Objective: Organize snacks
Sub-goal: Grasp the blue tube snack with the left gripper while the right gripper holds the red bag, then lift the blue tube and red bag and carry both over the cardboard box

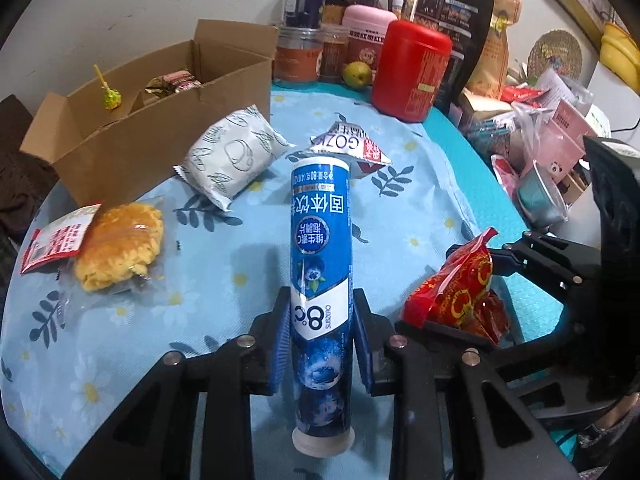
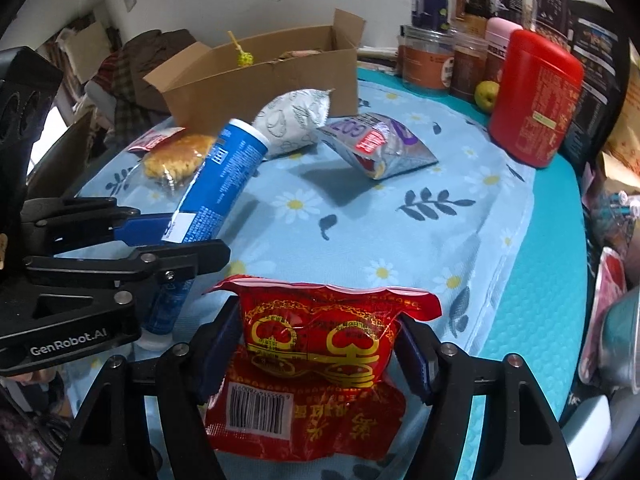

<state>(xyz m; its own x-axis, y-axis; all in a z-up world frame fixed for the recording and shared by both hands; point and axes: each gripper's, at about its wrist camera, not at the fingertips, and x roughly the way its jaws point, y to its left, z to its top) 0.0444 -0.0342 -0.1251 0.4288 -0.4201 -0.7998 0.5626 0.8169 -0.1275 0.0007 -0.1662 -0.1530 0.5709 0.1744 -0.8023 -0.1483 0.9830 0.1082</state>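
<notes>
Clamped between the blue pads of the left gripper [image 1: 322, 344], a blue tube [image 1: 320, 264] is held near its lower part, its capped end pointing toward the cardboard box [image 1: 160, 120]. Just right of the tube, a red packet [image 2: 316, 356] is pinched across its width by the right gripper [image 2: 316, 360], whose jaws stand about half open around it. The box, open at the top, is set at the far left of the flowered tabletop [image 1: 400, 216] and already has a lollipop [image 1: 110, 94] and what may be wrapped sweets in it. In front of the box lie a white packet [image 1: 232, 156], a clear-wrapped cake [image 1: 120, 248] and a silver pouch [image 1: 352, 148]. The tube is best carried level over the box wall and lowered inside before the pads are let go; the packet should be kept clear of the tube on the way.
</notes>
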